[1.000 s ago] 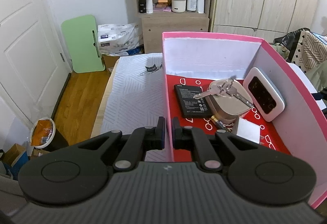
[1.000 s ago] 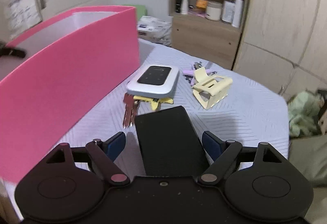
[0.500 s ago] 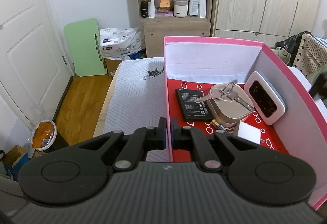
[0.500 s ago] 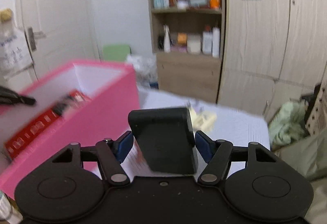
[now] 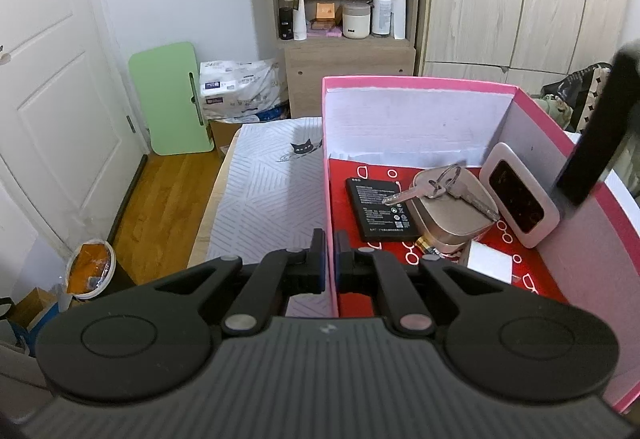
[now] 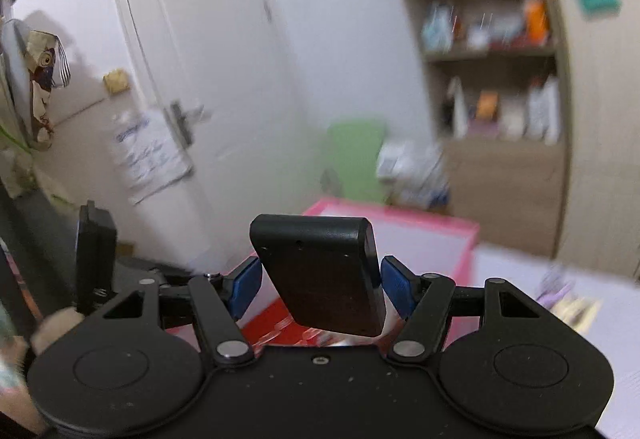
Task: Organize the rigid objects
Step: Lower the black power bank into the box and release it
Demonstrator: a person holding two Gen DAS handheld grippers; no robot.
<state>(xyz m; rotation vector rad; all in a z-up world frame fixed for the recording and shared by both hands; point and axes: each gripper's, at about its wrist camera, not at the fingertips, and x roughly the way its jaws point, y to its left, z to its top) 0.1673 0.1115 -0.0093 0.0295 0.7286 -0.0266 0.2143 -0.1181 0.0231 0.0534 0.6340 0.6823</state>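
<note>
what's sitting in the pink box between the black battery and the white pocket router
In the left wrist view, a gold tin with a bunch of keys on top lies between the battery and the router, inside the pink box.

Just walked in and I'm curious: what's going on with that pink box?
A person is sorting small items into the pink box. The left gripper is clamped on the box's near wall, steadying it. The right gripper holds a black slab-shaped device above the box, which already contains a battery, keys and a white router.
</note>
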